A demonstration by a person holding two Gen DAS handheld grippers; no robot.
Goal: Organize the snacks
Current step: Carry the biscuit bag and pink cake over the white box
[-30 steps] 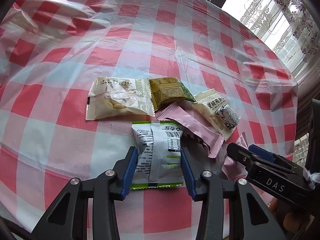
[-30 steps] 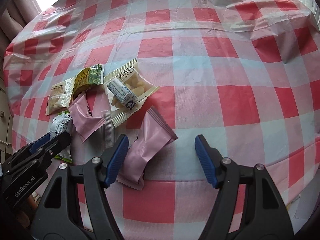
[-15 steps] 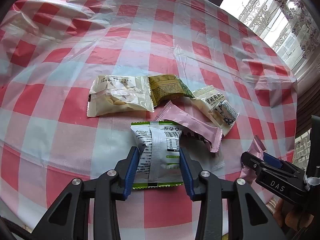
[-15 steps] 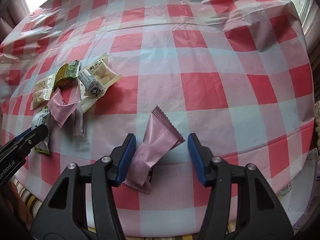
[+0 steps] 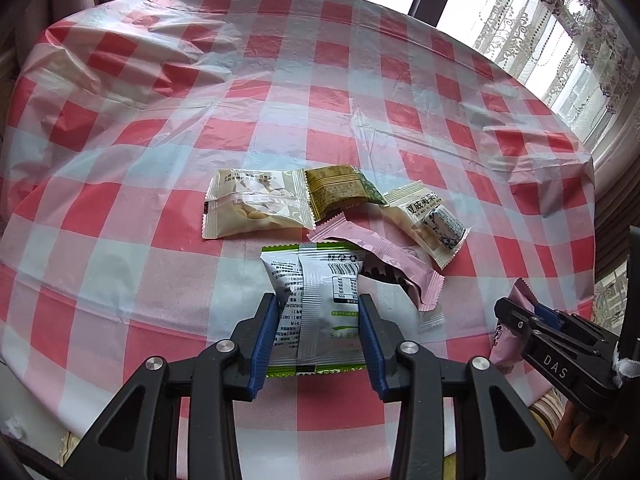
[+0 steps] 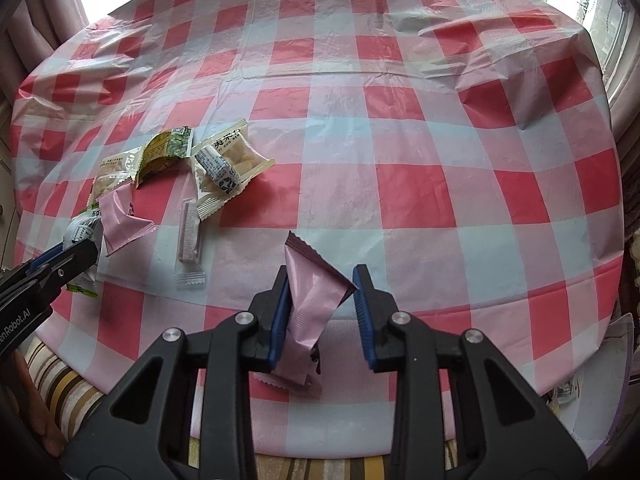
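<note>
My left gripper (image 5: 318,312) is shut on a white and green snack packet (image 5: 316,304) and holds it above the checked tablecloth. My right gripper (image 6: 320,294) is shut on a pink snack packet (image 6: 312,304), lifted off the table; it also shows in the left wrist view (image 5: 510,332). A small heap of snacks lies on the cloth: a cream nut packet (image 5: 256,208), an olive green packet (image 5: 338,190), a cream packet with a small wrapped roll (image 5: 430,220), and another pink packet (image 5: 384,258).
A clear narrow wrapper (image 6: 189,236) lies beside the heap. The round table's front edge (image 6: 400,448) is close below both grippers. A striped cushion (image 6: 72,392) sits below the edge. Curtains and a window (image 5: 560,40) stand behind.
Both grippers have risen and pulled back with their packets. The right gripper closed from open onto the pink packet and carried it away from the heap.
</note>
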